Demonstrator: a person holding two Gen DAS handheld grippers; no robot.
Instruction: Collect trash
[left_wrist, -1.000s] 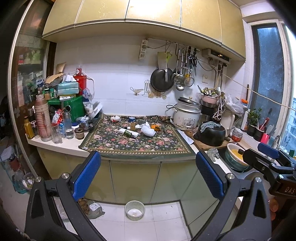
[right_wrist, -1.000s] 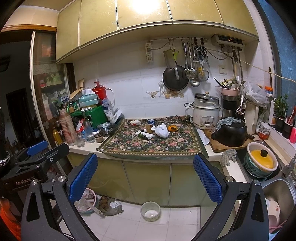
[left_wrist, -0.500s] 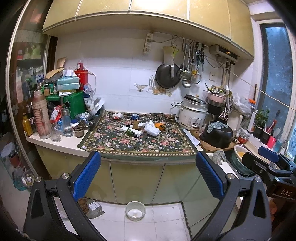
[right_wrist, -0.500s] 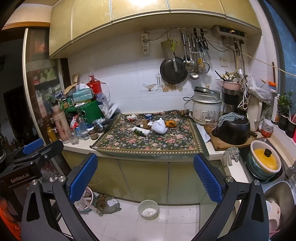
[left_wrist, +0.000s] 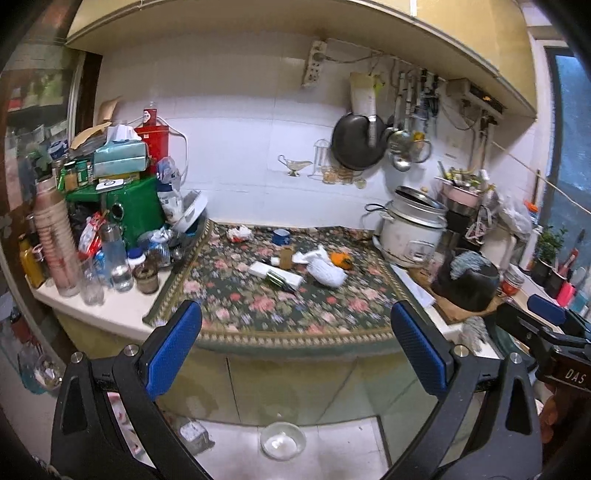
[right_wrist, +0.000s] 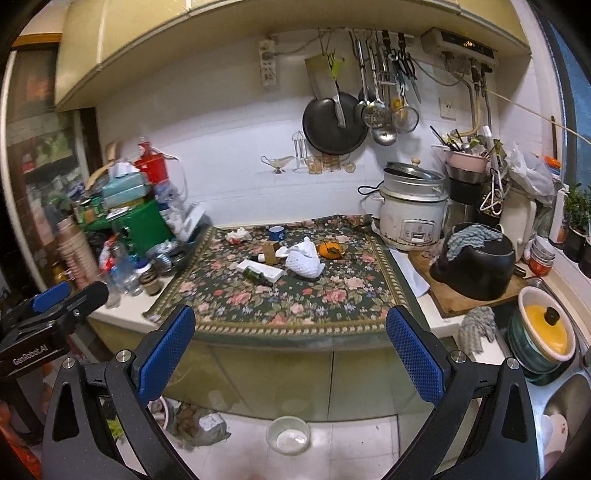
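Observation:
Trash lies on the floral cloth (right_wrist: 280, 295) of the kitchen counter: a white foam net (right_wrist: 304, 263), an orange peel (right_wrist: 330, 249), a white flat box (right_wrist: 260, 268), a dark green small bottle (right_wrist: 255, 274), a brown carton (right_wrist: 270, 252), a crumpled wrapper (right_wrist: 237, 235) and a blue cup (right_wrist: 276, 232). The net (left_wrist: 327, 271) and box (left_wrist: 275, 275) also show in the left wrist view. My left gripper (left_wrist: 295, 343) and right gripper (right_wrist: 290, 345) are both open and empty, in front of the counter edge, well short of the trash.
A rice cooker (right_wrist: 410, 214) and a black pot (right_wrist: 476, 266) on a wooden board stand to the right. Bottles, stacked cups and a green box (right_wrist: 142, 225) crowd the left. A sink with a yellow-lidded pot (right_wrist: 546, 332) is at far right. A bowl (right_wrist: 288, 434) sits on the floor.
Both grippers have moved forward toward the counter, so the cloth and trash look larger. Both stay open.

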